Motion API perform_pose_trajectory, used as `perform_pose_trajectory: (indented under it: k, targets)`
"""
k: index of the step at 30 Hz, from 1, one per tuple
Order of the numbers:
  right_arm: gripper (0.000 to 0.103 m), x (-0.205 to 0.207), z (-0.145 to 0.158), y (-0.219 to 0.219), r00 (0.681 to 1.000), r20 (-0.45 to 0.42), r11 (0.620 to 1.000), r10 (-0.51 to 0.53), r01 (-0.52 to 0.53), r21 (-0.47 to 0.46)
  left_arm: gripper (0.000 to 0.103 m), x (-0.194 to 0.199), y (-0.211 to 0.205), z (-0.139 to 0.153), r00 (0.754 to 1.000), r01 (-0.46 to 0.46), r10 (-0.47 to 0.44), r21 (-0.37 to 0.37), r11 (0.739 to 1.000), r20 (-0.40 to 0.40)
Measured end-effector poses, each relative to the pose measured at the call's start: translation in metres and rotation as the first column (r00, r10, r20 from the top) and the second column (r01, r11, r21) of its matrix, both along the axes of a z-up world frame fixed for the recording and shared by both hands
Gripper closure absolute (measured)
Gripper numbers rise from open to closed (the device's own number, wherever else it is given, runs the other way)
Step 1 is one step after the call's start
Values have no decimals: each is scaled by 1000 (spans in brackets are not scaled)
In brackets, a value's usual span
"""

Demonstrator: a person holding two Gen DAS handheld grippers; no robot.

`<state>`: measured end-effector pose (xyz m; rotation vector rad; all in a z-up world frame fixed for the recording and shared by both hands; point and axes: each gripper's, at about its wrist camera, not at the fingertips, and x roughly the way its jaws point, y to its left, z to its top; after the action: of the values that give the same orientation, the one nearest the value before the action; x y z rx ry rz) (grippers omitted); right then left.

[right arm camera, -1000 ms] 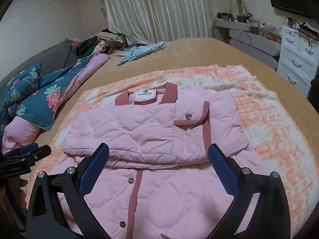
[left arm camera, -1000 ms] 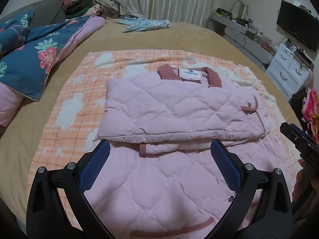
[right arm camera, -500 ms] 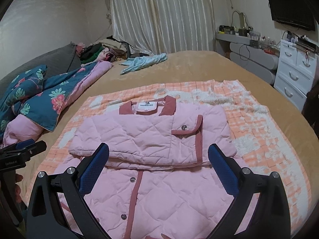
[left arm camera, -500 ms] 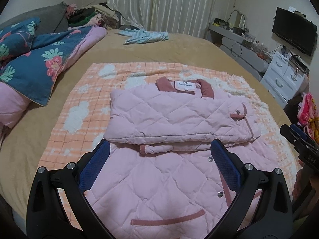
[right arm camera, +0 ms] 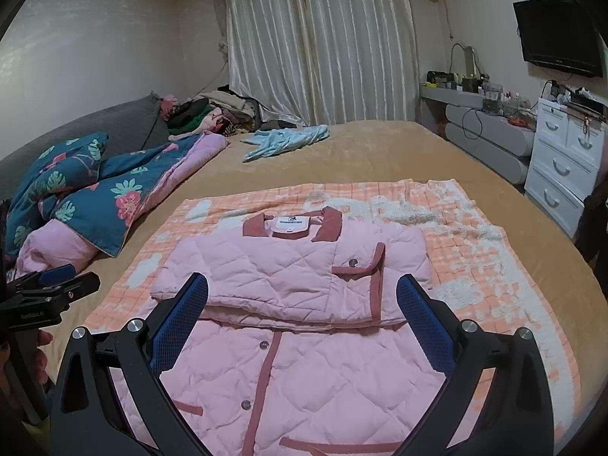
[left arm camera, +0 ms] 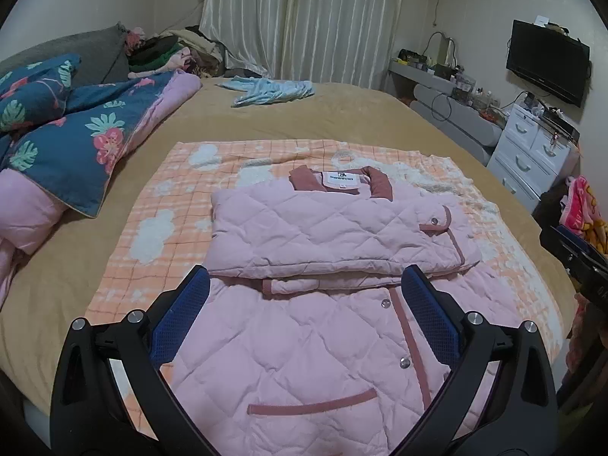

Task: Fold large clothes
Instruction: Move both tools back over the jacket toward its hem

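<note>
Pink quilted jacket (left arm camera: pixel 326 235) lay part-folded on the bed (left arm camera: pixel 342 114).

The jacket rested on an orange checked blanket (left arm camera: pixel 178 197), collar and white label at the far end, its sleeves and sides folded in across the chest into a neat band, the lower half spread flat toward the camera with darker pink trim, snaps and a pocket welt showing. The left claw (left arm camera: pixel 304 319) and the right claw (right arm camera: pixel 302 315) both hung above the hem, fingers apart, holding nothing.
</note>
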<state>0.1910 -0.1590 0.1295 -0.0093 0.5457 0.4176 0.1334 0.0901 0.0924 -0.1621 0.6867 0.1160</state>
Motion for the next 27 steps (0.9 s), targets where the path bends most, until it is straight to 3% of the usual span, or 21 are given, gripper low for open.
perform_pose_trajectory:
  k: [13, 27]
  targets:
    - [4, -25, -2, -14, 1000, 21, 1000, 4, -4, -6, 8, -35, -6, -13, 1000, -3, 3, 35, 999, 2]
    - [4, -42, -32, -44, 1000, -2, 999, -18, 18, -29, 8, -58, 12, -66, 996, -40, 43, 35, 999, -82]
